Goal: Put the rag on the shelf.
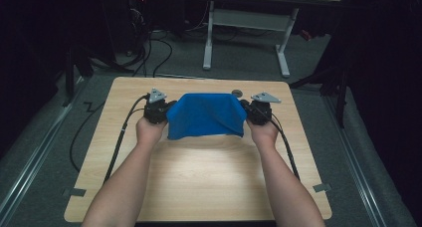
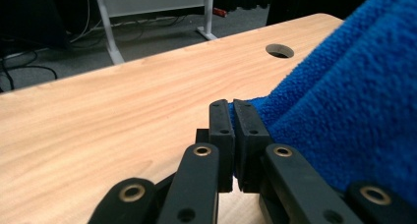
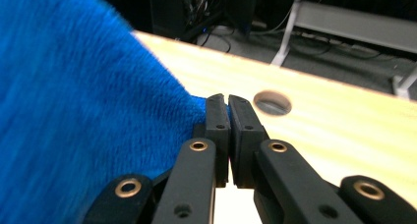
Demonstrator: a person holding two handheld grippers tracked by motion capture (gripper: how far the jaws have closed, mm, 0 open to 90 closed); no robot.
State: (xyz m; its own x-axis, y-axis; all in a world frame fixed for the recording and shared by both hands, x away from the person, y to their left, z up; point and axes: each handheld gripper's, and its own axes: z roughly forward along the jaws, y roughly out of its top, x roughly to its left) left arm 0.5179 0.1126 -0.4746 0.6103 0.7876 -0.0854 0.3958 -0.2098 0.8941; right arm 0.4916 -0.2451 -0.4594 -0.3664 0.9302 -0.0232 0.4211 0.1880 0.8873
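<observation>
A blue towel (image 1: 206, 115) hangs stretched between my two grippers above the far half of the wooden table (image 1: 199, 172). My left gripper (image 1: 158, 107) is shut on the towel's left corner; in the left gripper view the jaws pinch the blue cloth (image 2: 344, 101) at their tips (image 2: 232, 108). My right gripper (image 1: 259, 107) is shut on the right corner; in the right gripper view the towel (image 3: 74, 111) spreads to the left of the closed jaws (image 3: 227, 103). The towel's lower edge droops toward the tabletop.
A round cable hole (image 1: 237, 92) sits near the table's far edge, also seen as the hole (image 2: 279, 50) and the hole (image 3: 272, 103). A white desk frame (image 1: 246, 33) and cables (image 1: 149, 53) lie on the floor beyond. Forearms enter from the bottom.
</observation>
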